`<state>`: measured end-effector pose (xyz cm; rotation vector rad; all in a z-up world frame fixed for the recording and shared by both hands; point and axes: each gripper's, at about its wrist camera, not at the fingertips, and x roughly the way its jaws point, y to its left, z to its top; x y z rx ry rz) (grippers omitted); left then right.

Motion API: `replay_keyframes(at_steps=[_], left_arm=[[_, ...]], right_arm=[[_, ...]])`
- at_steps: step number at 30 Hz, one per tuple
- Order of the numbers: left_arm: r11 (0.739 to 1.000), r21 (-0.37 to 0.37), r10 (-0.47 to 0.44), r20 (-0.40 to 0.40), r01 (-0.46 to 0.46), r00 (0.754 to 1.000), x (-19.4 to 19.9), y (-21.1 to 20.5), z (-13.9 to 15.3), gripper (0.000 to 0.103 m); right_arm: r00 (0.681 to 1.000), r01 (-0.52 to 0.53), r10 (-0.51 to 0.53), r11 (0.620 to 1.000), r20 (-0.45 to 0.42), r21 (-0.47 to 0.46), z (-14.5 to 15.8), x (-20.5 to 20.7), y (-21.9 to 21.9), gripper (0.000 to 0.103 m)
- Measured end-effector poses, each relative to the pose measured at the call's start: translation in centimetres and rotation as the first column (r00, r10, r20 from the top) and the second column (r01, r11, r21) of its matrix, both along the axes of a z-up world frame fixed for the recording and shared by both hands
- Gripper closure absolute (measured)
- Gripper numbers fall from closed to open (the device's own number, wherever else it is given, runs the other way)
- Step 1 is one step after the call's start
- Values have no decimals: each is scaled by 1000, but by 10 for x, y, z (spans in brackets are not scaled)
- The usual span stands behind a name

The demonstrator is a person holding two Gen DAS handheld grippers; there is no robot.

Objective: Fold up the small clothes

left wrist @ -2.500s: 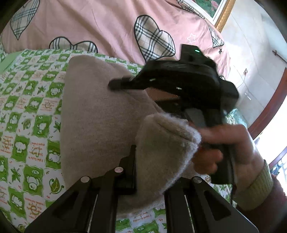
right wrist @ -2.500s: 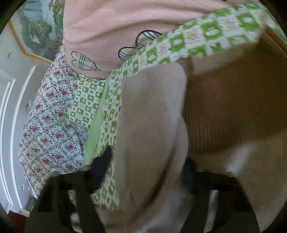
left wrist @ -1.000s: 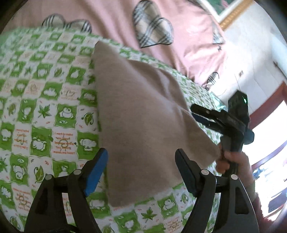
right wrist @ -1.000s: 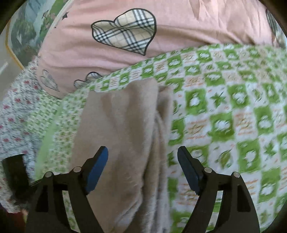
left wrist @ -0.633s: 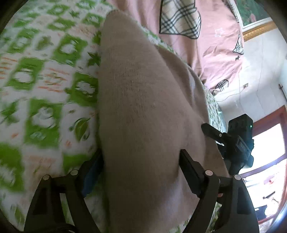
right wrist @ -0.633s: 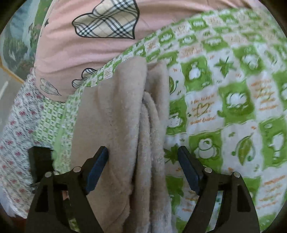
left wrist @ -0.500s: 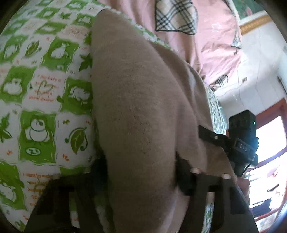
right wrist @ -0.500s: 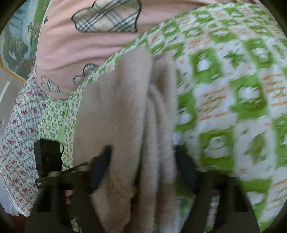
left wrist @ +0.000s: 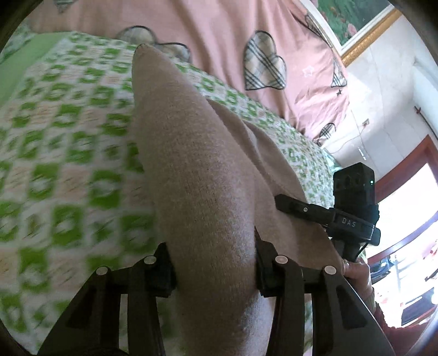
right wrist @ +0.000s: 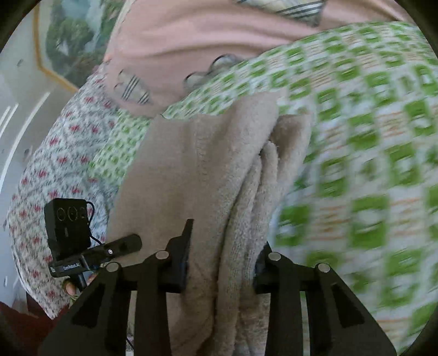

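A folded beige knit garment [left wrist: 197, 169] lies on the green-and-white checked bedspread [left wrist: 68, 142]. My left gripper [left wrist: 213, 268] is shut on the thick folded end nearest the camera. My right gripper [right wrist: 221, 263] is shut on the stacked layers of the same garment [right wrist: 208, 169] at its other side. Each gripper shows in the other's view: the right gripper [left wrist: 301, 210] at the garment's right edge, the left gripper [right wrist: 120, 249] at its left edge. The fingertips are buried in the fabric.
A pink quilt with plaid hearts [left wrist: 219, 35] lies behind the garment. A floral sheet [right wrist: 54, 164] hangs at the bed's side. A framed picture [left wrist: 353, 19] hangs on the wall. A red door frame [left wrist: 405, 161] stands at the right.
Both grippers have gone from open beside the flat garment to closed on its folded edges. The garment now bulges up between them and the bedspread is blurred by motion.
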<state>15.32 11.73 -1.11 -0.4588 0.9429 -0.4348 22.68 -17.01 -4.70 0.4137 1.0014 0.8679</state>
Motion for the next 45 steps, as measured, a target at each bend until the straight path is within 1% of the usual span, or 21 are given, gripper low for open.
replay_keyframes(at_steps=[4,6,7,9,13,17,20,21,22,24,25,27,28,30,32,35,38,42,43,44,45], left_arm=[[1000,23,18,-27,-17,999,-25,33,-14,58],[998,53,26,-55,-23,998,-32,43,-28,53],[997,70,33,-59,-28,998,-36,46,-34,51],[997,61,44,-48,-41,998,-42,51,-36,45],[994,26,102,-11,-102,995,-44,71,-28,37],[986,14,163,7,-163,987,-33,88,-21,36],[976,24,216,6,-216,976,-18,93,-18,36],[972,28,232,7,-232,973,-13,95,-18,36],[969,33,244,6,-244,970,-8,96,-18,36],[964,45,264,-1,-264,965,3,93,-20,36],[959,59,279,0,-278,960,6,92,-19,37],[952,94,293,12,-293,956,13,88,-17,44],[948,117,294,25,-295,955,15,85,-15,46],[942,165,290,47,-294,956,17,77,-13,49],[936,216,275,49,-279,960,22,68,-16,50],[916,294,271,50,-274,961,29,56,-22,50],[915,297,274,42,-274,961,28,56,-21,50],[915,300,256,84,-269,963,0,58,-2,50],[918,297,247,96,-265,964,-11,59,2,50],[922,290,235,105,-256,966,-25,59,4,49],[928,283,221,111,-244,969,-38,59,6,49]], right_arm=[[998,-40,41,999,-39,18,-16,-12,28,69],[998,-39,38,999,-59,-13,-29,-17,35,66],[998,-31,29,999,-59,-30,-33,-18,36,62],[998,-10,6,999,-69,-50,-37,-19,30,55],[999,50,-51,990,0,-131,-19,-19,16,37],[990,126,-118,987,80,-104,9,-6,0,37],[991,114,-105,987,87,-114,17,18,12,37],[992,106,-96,987,82,-119,17,26,19,38],[994,97,-89,988,70,-116,15,35,25,44],[996,87,-84,988,30,-127,6,52,39,68],[996,87,-84,986,22,-141,4,58,45,92],[993,100,-91,986,71,-135,15,60,46,94],[987,112,-98,988,130,-105,28,54,42,95],[976,138,-120,987,182,-88,41,48,32,95],[975,153,-129,980,178,-126,36,50,28,95],[986,144,-123,967,109,-209,5,61,31,95],[988,147,-134,965,72,-217,-8,63,30,92],[982,182,-173,971,74,-156,12,39,8,85],[981,187,-175,971,88,-148,19,29,3,80],[979,191,-179,972,100,-137,25,17,-4,69],[977,195,-182,973,110,-123,31,3,-11,61]])
